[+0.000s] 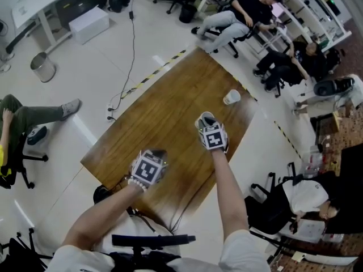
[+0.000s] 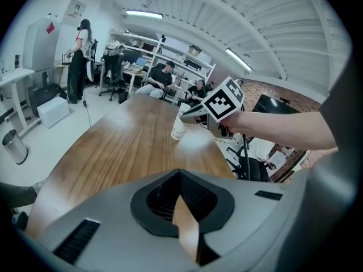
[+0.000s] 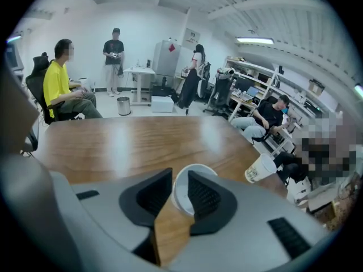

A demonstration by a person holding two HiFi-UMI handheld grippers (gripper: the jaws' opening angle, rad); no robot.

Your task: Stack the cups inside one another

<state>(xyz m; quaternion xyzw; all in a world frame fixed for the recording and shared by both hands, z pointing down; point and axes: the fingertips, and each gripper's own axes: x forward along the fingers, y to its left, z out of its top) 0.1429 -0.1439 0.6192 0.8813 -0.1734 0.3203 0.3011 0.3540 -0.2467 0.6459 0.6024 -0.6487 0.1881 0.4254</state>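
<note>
Currently your right gripper (image 1: 209, 124) has its jaws loose around the near cup (image 3: 184, 195), pads apparently not squeezing. The cup sits on the table (image 1: 170, 101) mid-board, between the pads. Risk: back out crooked and a pad snags the rim, tipping or dragging the light cup. Second risk: the far cup (image 1: 231, 97) stands close to the table's far edge, well apart from the near one, so a clumsy reach could knock it off. Your left gripper (image 2: 181, 181) is slightly parted with nothing in it, hovering over bare wood. Near cup looks upright, mouth up toward the camera, long axis vertical. Far cup is likely upright too, though lens bend makes it seem tilted.
</note>
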